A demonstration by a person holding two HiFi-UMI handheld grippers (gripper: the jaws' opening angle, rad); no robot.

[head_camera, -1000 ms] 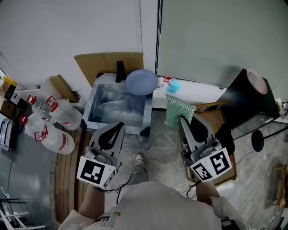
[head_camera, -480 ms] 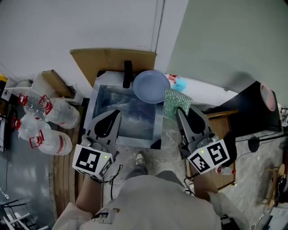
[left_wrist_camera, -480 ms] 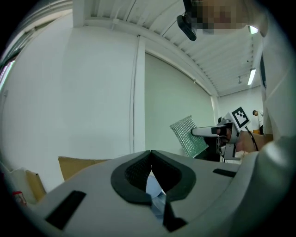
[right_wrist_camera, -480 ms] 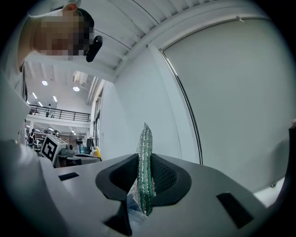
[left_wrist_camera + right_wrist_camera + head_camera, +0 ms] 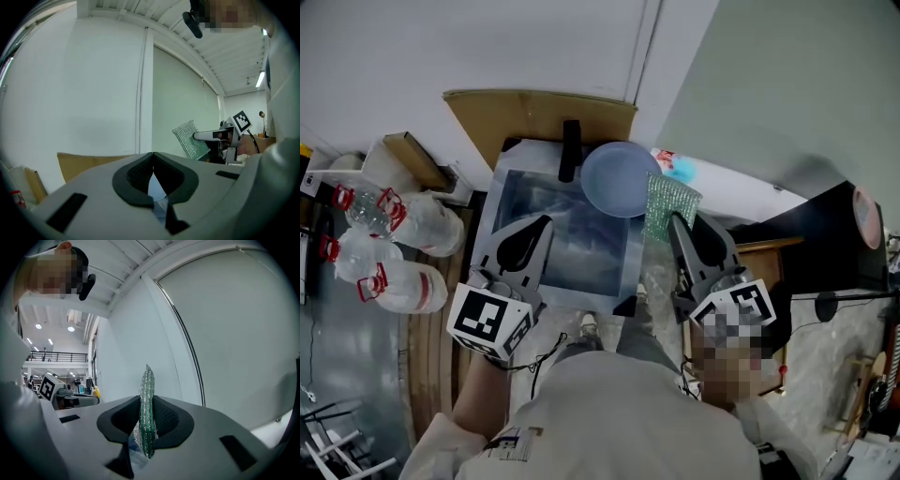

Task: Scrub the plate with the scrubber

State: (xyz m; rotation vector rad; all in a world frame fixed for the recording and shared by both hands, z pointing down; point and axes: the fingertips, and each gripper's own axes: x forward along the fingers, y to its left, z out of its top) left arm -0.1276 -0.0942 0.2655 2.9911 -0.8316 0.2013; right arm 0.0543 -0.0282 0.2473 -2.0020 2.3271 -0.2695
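A pale blue plate point(image 5: 619, 178) rests at the back right corner of a metal sink point(image 5: 517, 192), beside a black tap point(image 5: 571, 150). My right gripper point(image 5: 678, 221) is shut on a green mesh scrubber point(image 5: 668, 202), which stands upright just right of the plate's rim. In the right gripper view the scrubber point(image 5: 147, 416) sticks up edge-on between the jaws of the right gripper point(image 5: 146, 427). My left gripper point(image 5: 541, 225) hovers over the sink's front half, shut with nothing in it. In the left gripper view the left gripper point(image 5: 153, 155) has its tips together, and the scrubber point(image 5: 191, 140) shows to the right.
Several plastic water bottles point(image 5: 389, 248) lie on the floor at the left. A cardboard sheet point(image 5: 534, 112) leans on the wall behind the sink. A white ledge point(image 5: 741, 192), a wooden stand point(image 5: 761, 258) and a black box point(image 5: 834, 234) are at the right.
Both grippers have moved forward to the sink. The scrubber, earlier well short of the plate, now stands next to its right rim. The left gripper now reaches over the basin.
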